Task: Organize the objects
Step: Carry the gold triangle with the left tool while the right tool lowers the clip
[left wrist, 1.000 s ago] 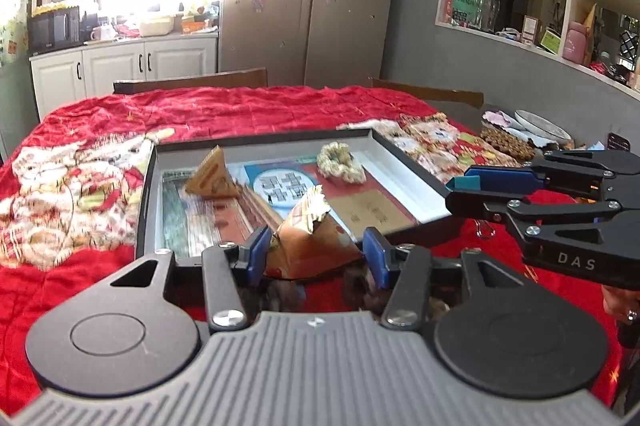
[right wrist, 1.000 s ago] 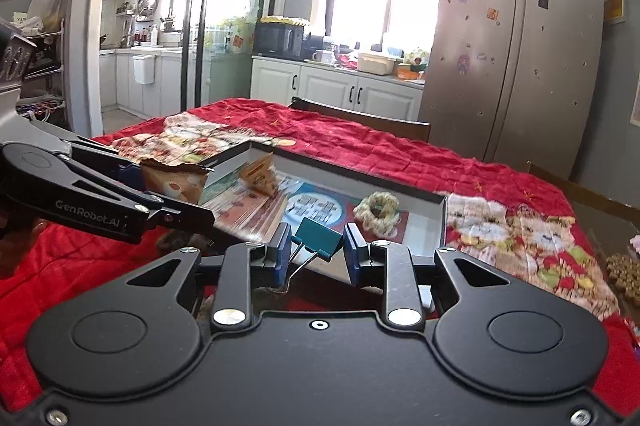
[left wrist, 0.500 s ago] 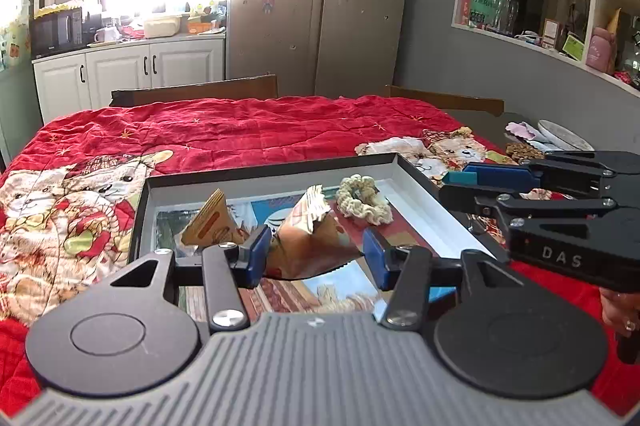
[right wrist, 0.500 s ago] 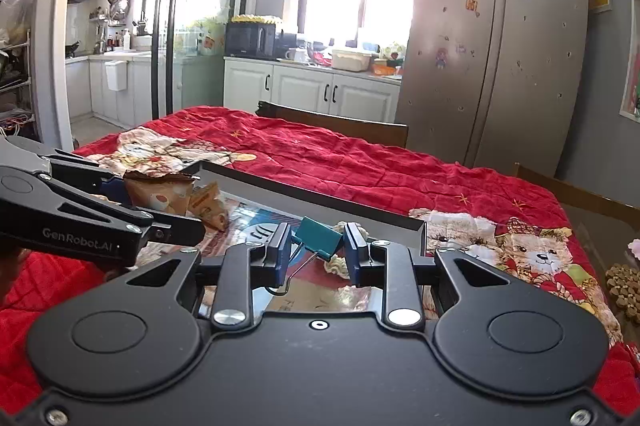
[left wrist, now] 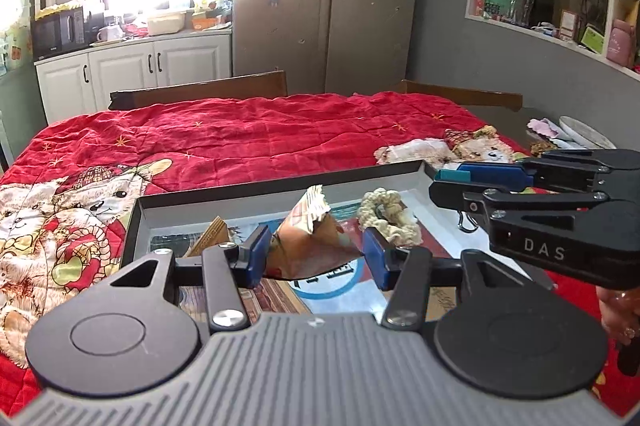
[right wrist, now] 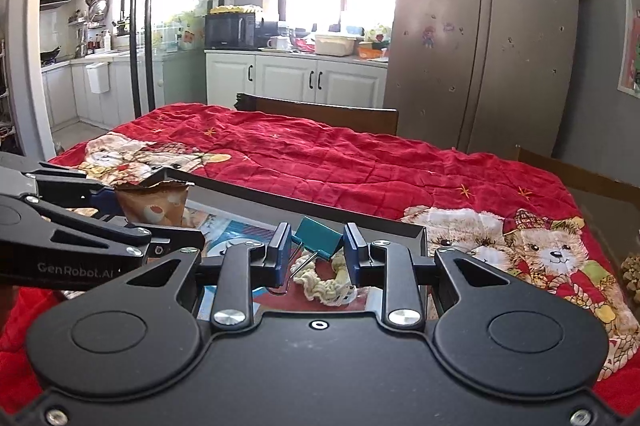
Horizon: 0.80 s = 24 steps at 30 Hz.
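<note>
My left gripper is shut on a crumpled orange-brown snack packet, held above a black-rimmed tray. In the right wrist view the same packet shows at the left, in the left gripper's fingers. My right gripper is shut on a teal binder clip whose wire handle hangs down. It hovers over a cream scrunchie lying in the tray. From the left wrist view, the right gripper reaches in from the right beside the scrunchie.
A tan wedge-shaped packet lies in the tray on printed paper. A red bear-print quilt covers the table. Wooden chairs stand behind it. A plate sits far right. A person's hand grips the right tool.
Both grippers have moved forward over the tray, which now lies close beneath them. Each keeps its hold, the left on the packet, the right on the clip.
</note>
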Each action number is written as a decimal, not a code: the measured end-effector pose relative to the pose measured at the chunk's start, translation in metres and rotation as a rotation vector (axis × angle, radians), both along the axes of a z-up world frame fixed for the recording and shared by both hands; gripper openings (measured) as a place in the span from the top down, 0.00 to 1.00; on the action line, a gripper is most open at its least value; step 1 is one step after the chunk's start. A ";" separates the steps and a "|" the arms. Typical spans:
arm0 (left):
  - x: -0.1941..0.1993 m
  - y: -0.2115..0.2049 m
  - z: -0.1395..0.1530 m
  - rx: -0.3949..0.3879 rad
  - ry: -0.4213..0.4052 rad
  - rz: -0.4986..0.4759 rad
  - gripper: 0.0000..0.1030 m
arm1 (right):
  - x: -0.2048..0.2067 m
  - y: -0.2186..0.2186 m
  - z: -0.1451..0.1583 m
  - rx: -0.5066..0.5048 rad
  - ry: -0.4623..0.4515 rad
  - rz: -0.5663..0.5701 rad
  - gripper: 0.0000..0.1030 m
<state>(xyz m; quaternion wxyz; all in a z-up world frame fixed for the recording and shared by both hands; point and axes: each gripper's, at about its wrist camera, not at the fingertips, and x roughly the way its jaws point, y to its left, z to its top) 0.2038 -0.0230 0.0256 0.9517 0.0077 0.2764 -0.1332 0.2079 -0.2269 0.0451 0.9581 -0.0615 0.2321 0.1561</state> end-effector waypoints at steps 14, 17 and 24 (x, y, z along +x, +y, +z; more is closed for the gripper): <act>0.041 -0.009 -0.023 0.040 0.062 0.016 0.48 | 0.053 0.009 -0.027 -0.014 0.087 -0.053 0.74; 0.045 -0.011 -0.026 0.047 0.068 0.017 0.48 | 0.059 0.012 -0.031 -0.021 0.096 -0.055 0.74; 0.050 -0.013 -0.030 0.052 0.077 0.018 0.48 | 0.065 0.011 -0.037 -0.018 0.115 -0.064 0.74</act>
